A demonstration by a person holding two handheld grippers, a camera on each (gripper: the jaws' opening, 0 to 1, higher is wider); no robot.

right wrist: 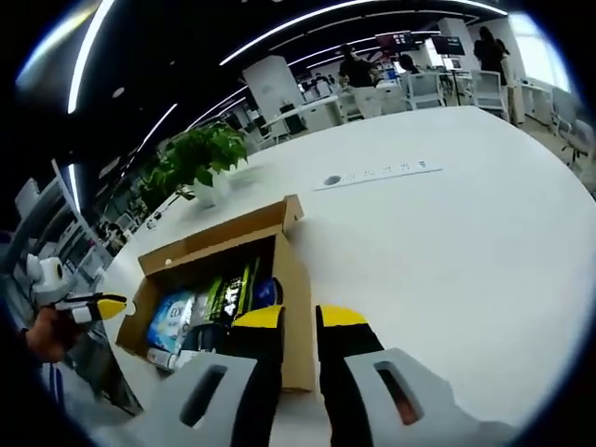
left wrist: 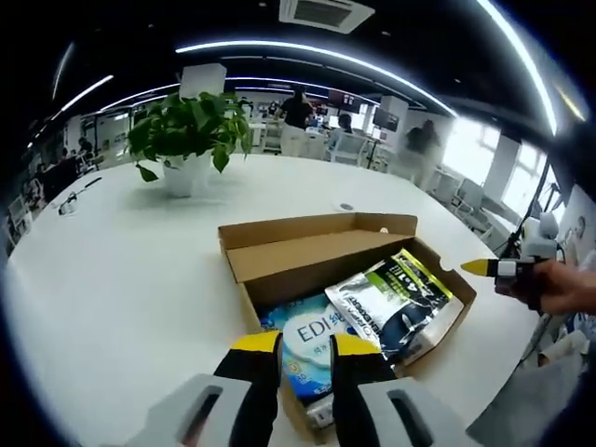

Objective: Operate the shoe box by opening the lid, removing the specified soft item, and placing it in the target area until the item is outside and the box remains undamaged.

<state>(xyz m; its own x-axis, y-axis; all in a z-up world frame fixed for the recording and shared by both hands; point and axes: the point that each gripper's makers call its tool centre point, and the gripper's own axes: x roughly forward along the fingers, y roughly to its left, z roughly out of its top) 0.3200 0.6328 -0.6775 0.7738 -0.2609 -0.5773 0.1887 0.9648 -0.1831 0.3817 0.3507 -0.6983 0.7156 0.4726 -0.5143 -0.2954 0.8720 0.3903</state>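
The cardboard shoe box [left wrist: 279,256] is seen on the white bench [left wrist: 121,279], lid folded back, with soft packets packed inside: a blue-white pack [left wrist: 312,340] and a silver-green pouch [left wrist: 396,298]. The left gripper [left wrist: 305,346] is held just above the box's near edge over the blue-white pack, jaws parted by a narrow gap with nothing gripped; the right gripper [right wrist: 298,321] is held at the box's side wall, jaws likewise slightly apart and empty. A potted plant [left wrist: 191,140] is seen well behind the box.

Bright ceiling strip lights [left wrist: 307,51], window glare at right, strong fisheye bending, background perhaps slightly soft
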